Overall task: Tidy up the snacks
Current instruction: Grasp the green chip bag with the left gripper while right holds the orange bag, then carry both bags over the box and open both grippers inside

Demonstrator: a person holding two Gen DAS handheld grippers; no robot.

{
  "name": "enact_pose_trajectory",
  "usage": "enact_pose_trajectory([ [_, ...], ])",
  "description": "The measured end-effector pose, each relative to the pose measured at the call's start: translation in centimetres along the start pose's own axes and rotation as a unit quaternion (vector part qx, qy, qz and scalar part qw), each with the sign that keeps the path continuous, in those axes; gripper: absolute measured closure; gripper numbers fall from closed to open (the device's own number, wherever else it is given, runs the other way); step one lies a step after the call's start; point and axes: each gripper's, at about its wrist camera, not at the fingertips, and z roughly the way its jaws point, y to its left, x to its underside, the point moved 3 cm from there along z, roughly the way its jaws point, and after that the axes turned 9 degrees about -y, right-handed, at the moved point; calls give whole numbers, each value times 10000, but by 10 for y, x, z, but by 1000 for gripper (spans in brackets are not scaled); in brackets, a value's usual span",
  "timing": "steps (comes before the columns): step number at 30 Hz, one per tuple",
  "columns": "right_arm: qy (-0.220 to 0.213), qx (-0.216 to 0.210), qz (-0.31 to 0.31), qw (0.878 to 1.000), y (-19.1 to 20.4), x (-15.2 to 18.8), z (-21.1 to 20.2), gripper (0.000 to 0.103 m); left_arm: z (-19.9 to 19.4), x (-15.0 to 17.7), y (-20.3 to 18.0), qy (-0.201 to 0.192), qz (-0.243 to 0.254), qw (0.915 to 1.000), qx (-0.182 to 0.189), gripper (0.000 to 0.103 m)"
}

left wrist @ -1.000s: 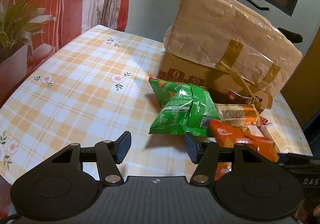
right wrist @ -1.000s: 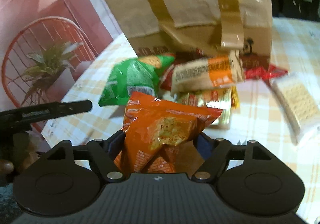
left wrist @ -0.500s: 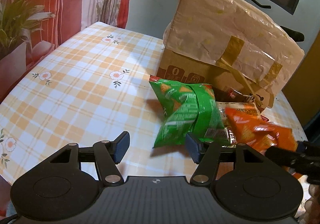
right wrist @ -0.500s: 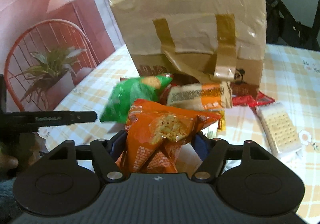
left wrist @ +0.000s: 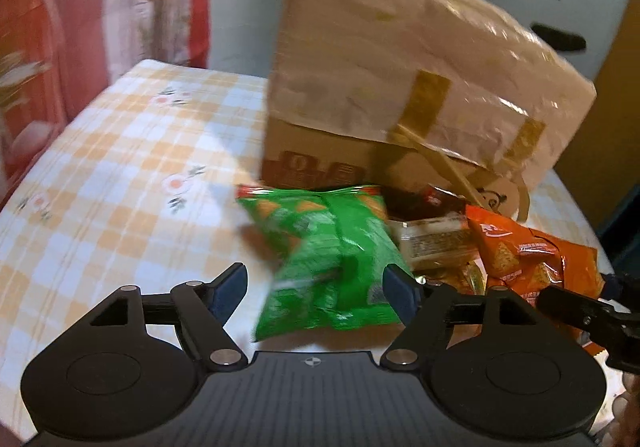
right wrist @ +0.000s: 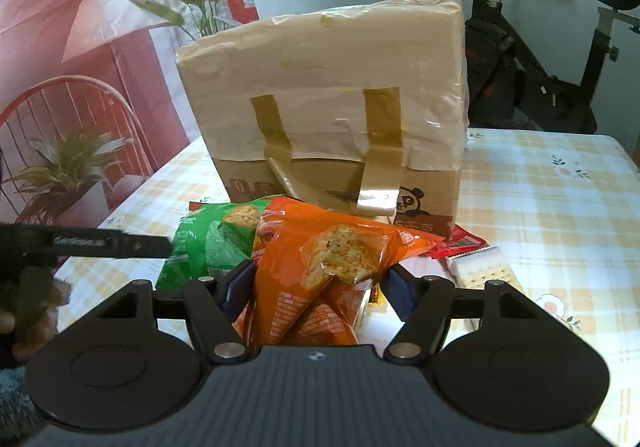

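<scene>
The table (right wrist: pixel 560 207) has a checked orange and white cloth with small flowers. Near its middle stands the box (right wrist: pixel 340 135), wrapped in pale paper and brown tape, its cardboard base showing below. The snacks lie in a pile just in front of the box.

The orange bag (right wrist: pixel 320 259) is raised above the pile, and the right gripper (right wrist: pixel 318 287) pinches it: both pads press on the crumpled lower part of the bag. The green bag (left wrist: pixel 332 259) lies at the left end of the pile, touching the other packets. It sits between the fingers of the left gripper (left wrist: pixel 314 289), whose jaws are opening; the right pad is at the bag's edge, the left pad stands clear of it, so the bag is not gripped.

A white cracker pack (right wrist: pixel 480 271) lies to the right of the pile, beside a red packet (right wrist: pixel 460 243). A beige and orange packet (left wrist: pixel 434 237) rests between the two bags.
</scene>
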Motion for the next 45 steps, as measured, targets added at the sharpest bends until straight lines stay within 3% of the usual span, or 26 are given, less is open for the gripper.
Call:
enact_pose_trajectory([
  [4,7,40,27,10000,-3,0,-1,33,15,-7,-10,264,194,9994,107,26],
  [15,39,99,109,9999,-7,1,-3,33,28,-37,-2,234,-292,9992,163,24],
  [21,50,93,90,9999,-7,1,-2,33,48,-21,-14,331,-87,9993,-133,21],
  [25,82,106,113,9998,-9,2,-2,33,54,-1,-9,562,-324,9979,0,19],
  [26,98,109,115,9998,-9,3,-2,33,53,3,-7,583,-361,9976,15,24],
  [35,129,24,114,9998,-5,7,0,33,2,16,26,-99,-992,9950,-8,28],
  [41,108,-64,30,9999,0,10,2,33,-28,17,30,-576,-887,9936,-397,28],
  [45,48,-174,-4,9998,5,9,1,33,-37,13,25,-723,-784,9932,-466,28],
])
